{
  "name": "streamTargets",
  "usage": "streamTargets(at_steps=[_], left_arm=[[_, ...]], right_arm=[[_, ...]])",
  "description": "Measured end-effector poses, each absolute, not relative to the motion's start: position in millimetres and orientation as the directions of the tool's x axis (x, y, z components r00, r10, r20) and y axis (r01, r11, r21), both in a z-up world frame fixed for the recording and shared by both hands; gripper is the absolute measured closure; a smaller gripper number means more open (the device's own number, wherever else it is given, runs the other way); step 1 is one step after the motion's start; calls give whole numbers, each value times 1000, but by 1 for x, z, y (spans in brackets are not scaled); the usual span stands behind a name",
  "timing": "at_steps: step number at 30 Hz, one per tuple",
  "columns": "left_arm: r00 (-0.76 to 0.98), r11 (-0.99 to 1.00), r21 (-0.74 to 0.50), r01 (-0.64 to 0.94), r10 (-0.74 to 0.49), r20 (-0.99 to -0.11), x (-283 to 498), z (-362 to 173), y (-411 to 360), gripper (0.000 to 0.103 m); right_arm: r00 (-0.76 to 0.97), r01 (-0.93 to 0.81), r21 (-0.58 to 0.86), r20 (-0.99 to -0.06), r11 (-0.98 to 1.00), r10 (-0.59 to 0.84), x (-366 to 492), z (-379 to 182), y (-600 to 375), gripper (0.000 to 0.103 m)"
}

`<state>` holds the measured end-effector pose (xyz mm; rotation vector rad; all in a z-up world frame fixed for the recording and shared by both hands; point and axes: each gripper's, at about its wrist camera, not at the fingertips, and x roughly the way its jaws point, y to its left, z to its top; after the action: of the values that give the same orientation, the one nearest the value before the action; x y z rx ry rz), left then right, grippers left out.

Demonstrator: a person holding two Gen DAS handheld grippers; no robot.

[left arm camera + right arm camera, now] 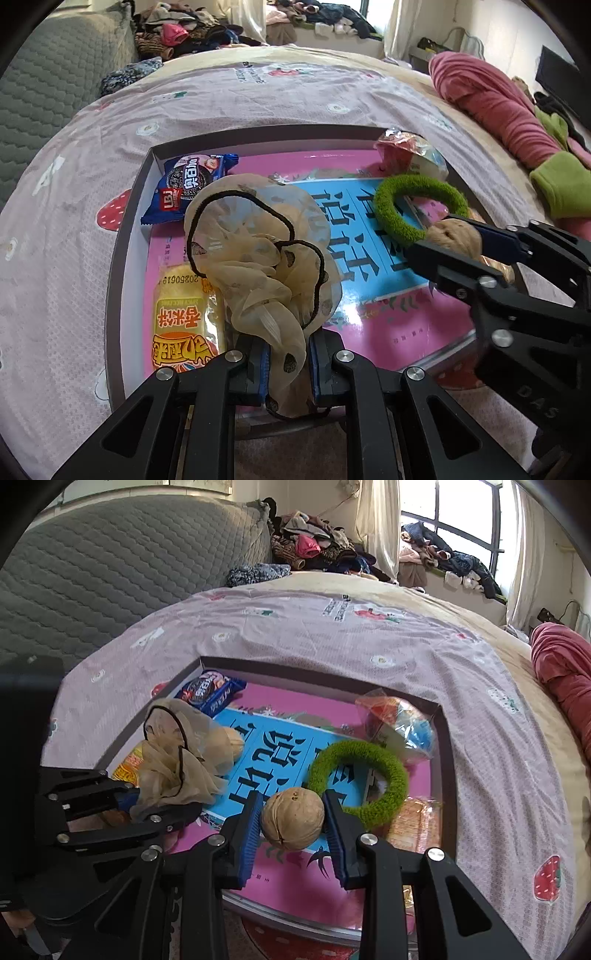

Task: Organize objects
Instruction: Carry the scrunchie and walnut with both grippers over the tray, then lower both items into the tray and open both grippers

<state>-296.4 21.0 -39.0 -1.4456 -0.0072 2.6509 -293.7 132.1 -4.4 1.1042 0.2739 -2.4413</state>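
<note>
Through the left wrist view, my left gripper (288, 363) was clamped on the beige scrunchie (258, 236), bunched over the box's (125, 229) near left corner; being soft and light, it would sag, so holding a gathered fold seemed right. Through the right wrist view, my right gripper (293, 823) was closed on the walnut (293, 819) above the book (266, 760), beside the green ring (358, 779); hard, round and likely slippery, it needed gripping across its middle.
</note>
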Motion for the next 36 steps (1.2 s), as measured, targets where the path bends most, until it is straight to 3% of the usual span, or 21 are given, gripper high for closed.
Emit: streamTargets(at_steps=[27, 31, 36], left_arm=[[-520, -992, -42, -121, 99, -848, -296, -40, 22, 81], [-520, -992, -29, -122, 89, -850, -296, -40, 23, 74], [-518, -993, -8, -121, 70, -853, -297, -39, 20, 59]], right_arm=[[-501, 506, -22, -821, -862, -273, -300, -36, 122, 70], [-502, 505, -29, -823, -862, -266, -300, -36, 122, 66], [-508, 497, -44, -824, -867, -249, -300, -34, 124, 62]])
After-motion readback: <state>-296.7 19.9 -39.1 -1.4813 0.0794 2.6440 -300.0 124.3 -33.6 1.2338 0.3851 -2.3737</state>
